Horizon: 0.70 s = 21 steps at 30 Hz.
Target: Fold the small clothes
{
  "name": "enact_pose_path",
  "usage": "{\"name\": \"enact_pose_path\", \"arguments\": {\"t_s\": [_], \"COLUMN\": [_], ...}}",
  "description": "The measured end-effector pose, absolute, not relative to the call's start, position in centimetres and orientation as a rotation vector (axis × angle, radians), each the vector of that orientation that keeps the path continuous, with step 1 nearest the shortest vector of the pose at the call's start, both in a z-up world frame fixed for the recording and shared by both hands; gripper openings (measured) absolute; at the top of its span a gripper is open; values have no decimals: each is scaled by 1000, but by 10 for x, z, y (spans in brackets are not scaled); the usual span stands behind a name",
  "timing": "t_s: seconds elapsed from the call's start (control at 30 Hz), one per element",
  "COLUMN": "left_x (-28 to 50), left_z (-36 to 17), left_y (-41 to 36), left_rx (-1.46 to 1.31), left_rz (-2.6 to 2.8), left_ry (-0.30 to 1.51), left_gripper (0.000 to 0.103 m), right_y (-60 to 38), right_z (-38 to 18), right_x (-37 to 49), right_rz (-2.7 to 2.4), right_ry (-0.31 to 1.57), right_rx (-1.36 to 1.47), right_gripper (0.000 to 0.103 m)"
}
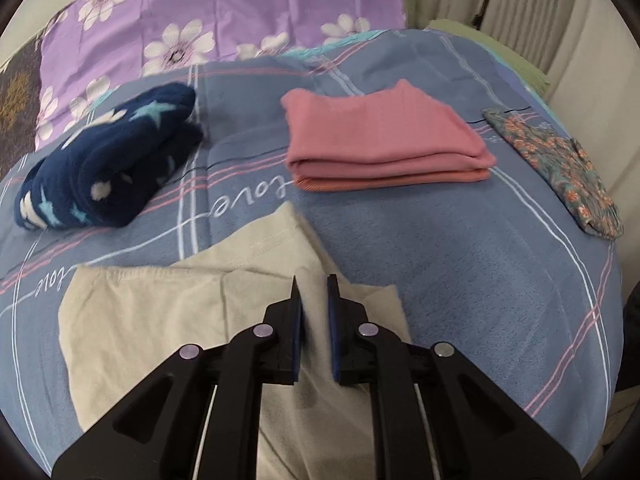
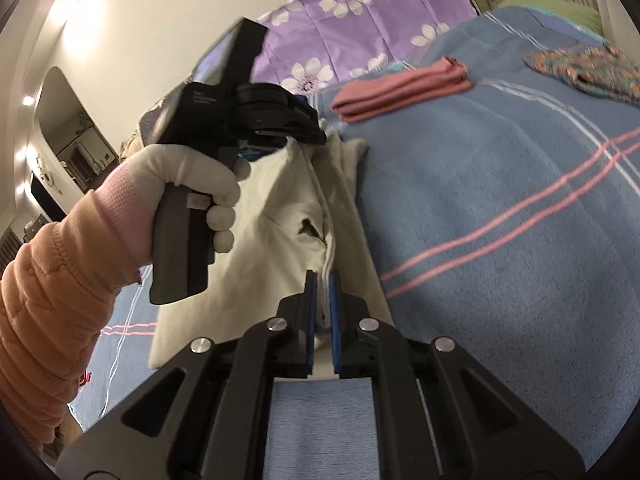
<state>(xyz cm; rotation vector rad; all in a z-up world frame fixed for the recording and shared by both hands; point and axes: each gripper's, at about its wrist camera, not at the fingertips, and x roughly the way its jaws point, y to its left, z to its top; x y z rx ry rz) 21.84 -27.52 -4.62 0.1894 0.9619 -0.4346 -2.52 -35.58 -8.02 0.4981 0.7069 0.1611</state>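
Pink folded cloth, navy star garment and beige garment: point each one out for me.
Pink folded cloth [image 1: 384, 140]: left wrist view, middle of top layer.
Navy star garment [image 1: 108, 164]: left wrist view, middle of bundle.
Beige garment [image 1: 160, 320]: left wrist view, flat left part.

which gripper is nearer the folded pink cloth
Left. The left gripper holds the far end of the beige garment, just short of the pink cloth. The right gripper pinches the garment's near end, farther back.

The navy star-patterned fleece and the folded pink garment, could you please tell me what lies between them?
Nothing but bare blue plaid blanket lies between the navy fleece and the pink garment, as the left wrist view shows.
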Motion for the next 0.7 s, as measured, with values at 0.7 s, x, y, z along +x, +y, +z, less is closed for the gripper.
{"name": "enact_pose_path", "arguments": {"t_s": [0.7], "left_x": [113], "left_z": [5], "left_y": [-205], "left_rx": [276], "left_rz": [-565], "left_ry": [785], "left_gripper": [40], "right_y": [-357], "right_z": [-83], "right_x": [-24], "right_rz": [183], "right_ry": [728], "right_rx": [518], "right_gripper": [6]}}
